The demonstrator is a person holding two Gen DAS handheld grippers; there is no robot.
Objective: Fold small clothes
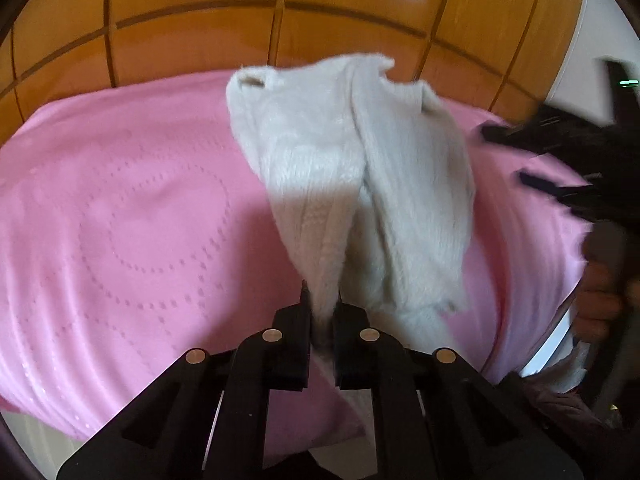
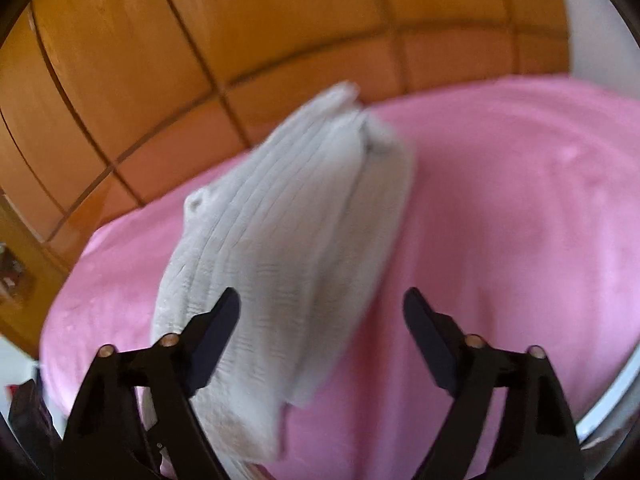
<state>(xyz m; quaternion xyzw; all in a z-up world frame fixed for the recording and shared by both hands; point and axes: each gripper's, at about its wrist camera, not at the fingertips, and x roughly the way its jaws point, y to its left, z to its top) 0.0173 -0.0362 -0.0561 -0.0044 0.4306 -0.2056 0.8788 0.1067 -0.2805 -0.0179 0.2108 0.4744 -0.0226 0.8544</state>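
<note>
the white knit garment (image 1: 352,184) hangs bunched over the pink bed cover (image 1: 120,208), w/ one narrow gathered end pinched in our left tool (image 1: 323,300). that tool is clamped tight on the fabric; its jaws stand nearly together w/ cloth between. the rest droops in loose folds, and we can't tell if the far end touches the cover or hangs just above it. it's motion-blurred in both views.

our right tool (image 2: 322,308) is spread wide and grips nothing. in the right wrist view the garment crosses in front of its left finger (image 2: 216,336), but the jaws aren't around it.

risks, as we judge them: the left grip holds only a thin bunch, so a quick swing could pull the knit out and drop it in a heap. since it's bunched not spread, laying it down now would prob give a crooked, lumpy fold. the right tool closing blind could catch several layers at once, or miss the edge, bc the hems are hidden in the folds.

around: the wooden paneled headboard (image 1: 280,12) sits behind the bed, well clear. the bed edge is near on the right side, so cloth sliding that way could slip off. nothing lies on the cover in the garment's way.
</note>
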